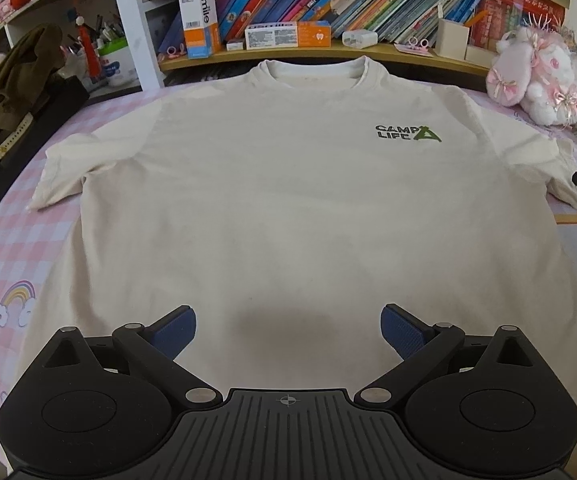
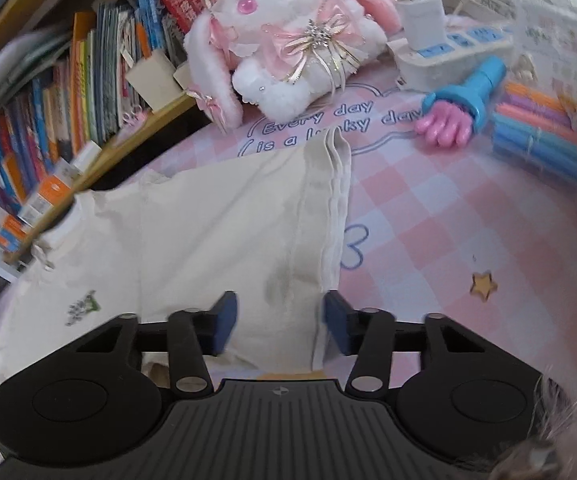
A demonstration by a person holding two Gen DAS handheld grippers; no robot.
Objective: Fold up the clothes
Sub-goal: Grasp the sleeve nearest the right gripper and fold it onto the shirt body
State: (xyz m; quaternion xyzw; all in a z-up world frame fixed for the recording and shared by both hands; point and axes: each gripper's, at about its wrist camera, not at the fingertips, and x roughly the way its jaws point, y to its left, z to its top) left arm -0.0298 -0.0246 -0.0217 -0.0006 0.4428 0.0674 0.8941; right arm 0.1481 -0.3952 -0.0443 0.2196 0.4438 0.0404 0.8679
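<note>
Cream T-shirt lies flat, front up, on the pink checked worktop, collar far, hem near, long axis running near to far; fabric soft, matte, lightly creased. Left gripper hovers over the hem, jaws wide apart, holding nothing. Right gripper straddles the right sleeve edge, jaws parted, not clamped.

Crowded bookshelf behind pink-checked table

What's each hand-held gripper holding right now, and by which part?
Nothing is held. The left hand-held gripper is open over the cream T-shirt near its hem. The right hand-held gripper is open, its fingers astride the sleeve edge, not closed.
</note>
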